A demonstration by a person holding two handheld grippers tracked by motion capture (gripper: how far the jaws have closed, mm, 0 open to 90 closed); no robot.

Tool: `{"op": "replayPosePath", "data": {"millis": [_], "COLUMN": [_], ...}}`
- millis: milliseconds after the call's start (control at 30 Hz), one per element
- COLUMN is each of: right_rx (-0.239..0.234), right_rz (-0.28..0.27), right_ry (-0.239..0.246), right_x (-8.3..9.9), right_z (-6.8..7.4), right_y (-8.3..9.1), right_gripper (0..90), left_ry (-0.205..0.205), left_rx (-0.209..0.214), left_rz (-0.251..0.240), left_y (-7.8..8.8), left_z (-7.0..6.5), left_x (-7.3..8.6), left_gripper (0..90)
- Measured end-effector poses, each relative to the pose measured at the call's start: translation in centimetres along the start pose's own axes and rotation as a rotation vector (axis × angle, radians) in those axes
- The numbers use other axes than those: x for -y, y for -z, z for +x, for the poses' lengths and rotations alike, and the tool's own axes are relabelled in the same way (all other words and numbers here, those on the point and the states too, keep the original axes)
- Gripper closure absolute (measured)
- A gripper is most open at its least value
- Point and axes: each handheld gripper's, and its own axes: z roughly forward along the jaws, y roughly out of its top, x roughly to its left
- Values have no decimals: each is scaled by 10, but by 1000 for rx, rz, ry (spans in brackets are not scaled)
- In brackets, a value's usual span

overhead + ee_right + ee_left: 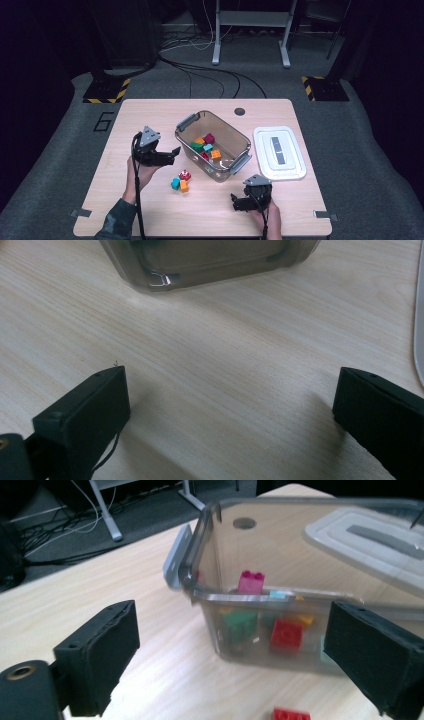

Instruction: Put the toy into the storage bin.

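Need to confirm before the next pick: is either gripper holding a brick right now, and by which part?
Nothing is held. The left gripper and the right gripper both stand open with only table between their jaws.

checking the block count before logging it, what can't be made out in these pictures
- Blocks in the bin: high view too small and overlapping to count; left gripper view blurs them behind the smoky wall.
- Red block: cut off by the bottom edge, left gripper view.
- Lid: a sliver at the right edge, right gripper view.
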Motion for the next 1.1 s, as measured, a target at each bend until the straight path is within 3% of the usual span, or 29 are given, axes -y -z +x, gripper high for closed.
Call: {"op": "replayPosePath", "data": {"millis": [300, 433, 533, 867, 1100], "right_rx": [2, 2, 1, 3, 3], "right_rz": [0, 0, 0, 0, 0], "right_ry": [1, 1, -1, 1, 1], "right_x": [0, 0, 0, 0, 0], "right_z": [0, 0, 0, 0, 0], "right_y": [0, 0, 0, 0, 0], "right_gripper": [8, 8, 8, 8, 8], "left_ry": [37, 61, 54, 88, 86], "left_rx": [-1, 16, 32, 54, 49], "left_rz": [44, 60, 94, 143, 179], "left_y": [1, 0, -5, -13, -18], "left_z": [0, -2, -6, -18, -21], "left_x": [37, 50, 62, 90, 103], "left_gripper": [0, 0, 0, 0, 16]}}
